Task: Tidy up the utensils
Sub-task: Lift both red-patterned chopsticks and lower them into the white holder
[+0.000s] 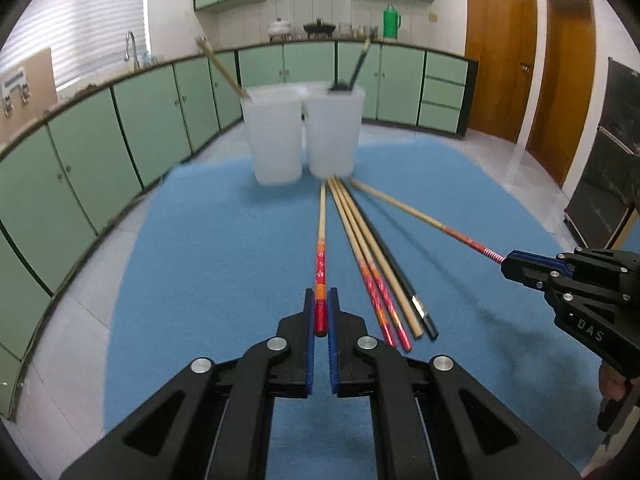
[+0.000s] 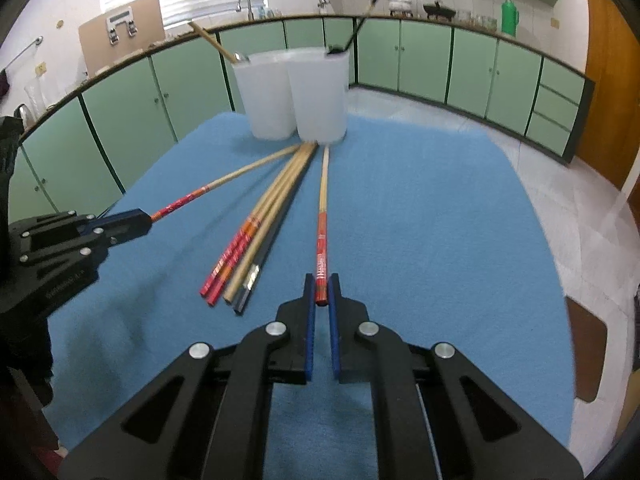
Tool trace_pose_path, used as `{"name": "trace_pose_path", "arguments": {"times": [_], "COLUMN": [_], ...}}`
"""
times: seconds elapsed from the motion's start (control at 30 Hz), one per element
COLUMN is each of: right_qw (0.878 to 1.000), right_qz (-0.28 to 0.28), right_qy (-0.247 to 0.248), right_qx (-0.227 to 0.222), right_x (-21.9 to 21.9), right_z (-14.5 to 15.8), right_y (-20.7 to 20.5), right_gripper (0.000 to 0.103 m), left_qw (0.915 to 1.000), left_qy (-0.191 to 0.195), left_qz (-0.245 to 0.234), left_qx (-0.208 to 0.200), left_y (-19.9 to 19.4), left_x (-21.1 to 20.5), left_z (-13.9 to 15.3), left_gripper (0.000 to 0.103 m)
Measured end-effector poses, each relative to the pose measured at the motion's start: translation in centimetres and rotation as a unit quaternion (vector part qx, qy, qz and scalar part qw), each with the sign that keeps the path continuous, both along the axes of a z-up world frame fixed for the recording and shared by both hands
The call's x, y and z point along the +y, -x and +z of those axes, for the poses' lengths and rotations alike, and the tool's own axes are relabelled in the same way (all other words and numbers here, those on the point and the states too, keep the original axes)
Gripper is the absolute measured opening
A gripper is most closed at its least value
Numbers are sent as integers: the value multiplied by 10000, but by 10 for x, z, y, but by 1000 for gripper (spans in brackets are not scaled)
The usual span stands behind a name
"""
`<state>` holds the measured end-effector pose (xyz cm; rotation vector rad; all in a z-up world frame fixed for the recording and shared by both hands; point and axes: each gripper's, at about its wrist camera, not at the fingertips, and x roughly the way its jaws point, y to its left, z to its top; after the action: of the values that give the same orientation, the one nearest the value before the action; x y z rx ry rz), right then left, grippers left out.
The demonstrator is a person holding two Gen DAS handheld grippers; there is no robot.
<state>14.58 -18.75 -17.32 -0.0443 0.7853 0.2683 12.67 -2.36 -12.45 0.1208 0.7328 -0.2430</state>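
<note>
On a blue mat (image 1: 208, 240) covering the table of a green-cabineted kitchen, two hand-held grippers each clamp a single chopstick by its red end. The left gripper (image 1: 321, 308) has its jaws closed on the left chopstick (image 1: 321, 240); the right gripper (image 2: 321, 292) pinches the right chopstick (image 2: 323, 208) the same way, and both sticks point toward two translucent cups (image 1: 304, 132) at the far edge of the mat. Four more loose chopsticks (image 1: 380, 272) lie fanned between the held pair, tips close to the base of the cups. One utensil handle already leans out of each cup. The step in hand appears to be the pick-up, with sorting into the cups to follow. That next move would call for tilting each stick upright and clearing the cup rim without knocking the light containers over.
</note>
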Motion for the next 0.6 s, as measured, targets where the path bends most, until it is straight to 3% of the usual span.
{"name": "trace_pose_path", "arguments": {"times": [0.33,0.6], "right_qw": [9976,9953], "right_qz": [66,260], "right_qy": [-104,-131], "right_qx": [-688,-928], "right_x": [-6,-5], "right_z": [77,131], "right_y": [-3,-24], "right_gripper": [5,5], "left_qw": [9956,9916], "left_qy": [83,179], "left_qz": [-68,-300], "left_qx": [-936,-1247], "left_y": [5,-12], "left_x": [10,5], "left_z": [77,111], "left_gripper": [5,5]}}
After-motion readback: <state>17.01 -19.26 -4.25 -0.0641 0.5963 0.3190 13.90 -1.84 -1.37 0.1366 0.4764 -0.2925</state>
